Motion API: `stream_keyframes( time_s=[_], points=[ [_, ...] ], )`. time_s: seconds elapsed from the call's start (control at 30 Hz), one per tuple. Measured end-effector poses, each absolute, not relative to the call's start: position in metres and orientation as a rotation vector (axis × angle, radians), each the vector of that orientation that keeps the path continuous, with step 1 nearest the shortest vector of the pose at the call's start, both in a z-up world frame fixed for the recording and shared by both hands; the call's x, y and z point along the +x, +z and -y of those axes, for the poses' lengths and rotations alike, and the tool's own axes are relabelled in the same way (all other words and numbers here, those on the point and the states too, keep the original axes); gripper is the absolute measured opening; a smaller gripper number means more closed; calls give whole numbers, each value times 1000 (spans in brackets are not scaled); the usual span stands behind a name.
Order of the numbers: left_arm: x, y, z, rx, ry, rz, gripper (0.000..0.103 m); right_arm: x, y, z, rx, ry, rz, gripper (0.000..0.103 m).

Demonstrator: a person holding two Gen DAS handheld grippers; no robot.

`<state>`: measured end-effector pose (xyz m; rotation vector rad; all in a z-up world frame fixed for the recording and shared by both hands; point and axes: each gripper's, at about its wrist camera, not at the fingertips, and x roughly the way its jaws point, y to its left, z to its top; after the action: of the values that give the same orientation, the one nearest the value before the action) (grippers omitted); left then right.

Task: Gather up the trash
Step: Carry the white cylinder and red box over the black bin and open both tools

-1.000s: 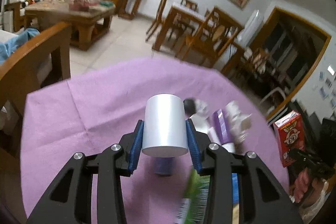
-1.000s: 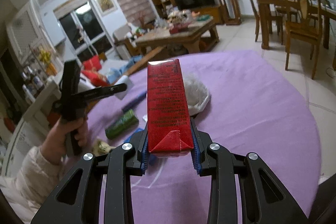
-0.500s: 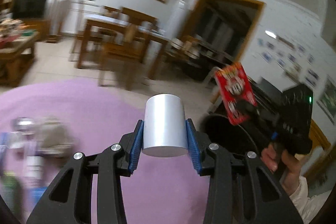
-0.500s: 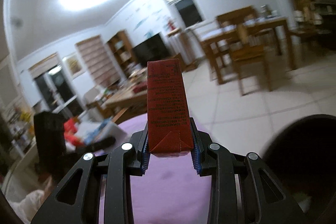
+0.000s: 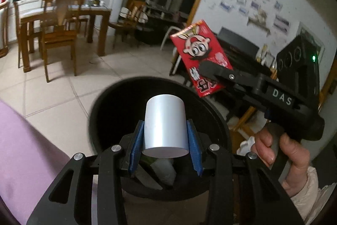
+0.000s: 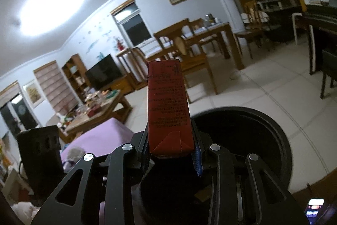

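My left gripper (image 5: 165, 147) is shut on a silver-white cylindrical can (image 5: 165, 127), held over the mouth of a round black trash bin (image 5: 99, 111) that has pale scraps at its bottom. A red drink carton (image 5: 200, 56) with a cartoon face hangs above the bin's right rim, clamped in my right gripper, which a hand (image 5: 288, 153) holds. In the right wrist view my right gripper (image 6: 170, 151) is shut on the red carton (image 6: 167, 107), with the black bin (image 6: 280, 140) just below and to the right.
The purple-clothed table (image 5: 23, 153) lies at the left, its far part (image 6: 101, 138) bearing crumpled trash. Tiled floor (image 5: 63, 88) surrounds the bin. Wooden dining chairs and a table (image 5: 59, 22) stand behind, a black piano (image 5: 238, 45) at the right.
Both grippers swung away from the purple table toward the black bin, each keeping its item. The bin now lies right under them and the table has slid off to the left.
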<state>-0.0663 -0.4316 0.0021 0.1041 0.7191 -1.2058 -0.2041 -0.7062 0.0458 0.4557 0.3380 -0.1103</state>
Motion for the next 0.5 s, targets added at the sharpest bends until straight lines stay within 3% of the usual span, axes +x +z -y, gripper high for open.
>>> stream_keyframes(
  time_s=[0.5],
  points=[
    [-87, -8, 460, 229, -1203, -722, 39, -195, 5, 736, 504, -152, -361, 32]
  ],
)
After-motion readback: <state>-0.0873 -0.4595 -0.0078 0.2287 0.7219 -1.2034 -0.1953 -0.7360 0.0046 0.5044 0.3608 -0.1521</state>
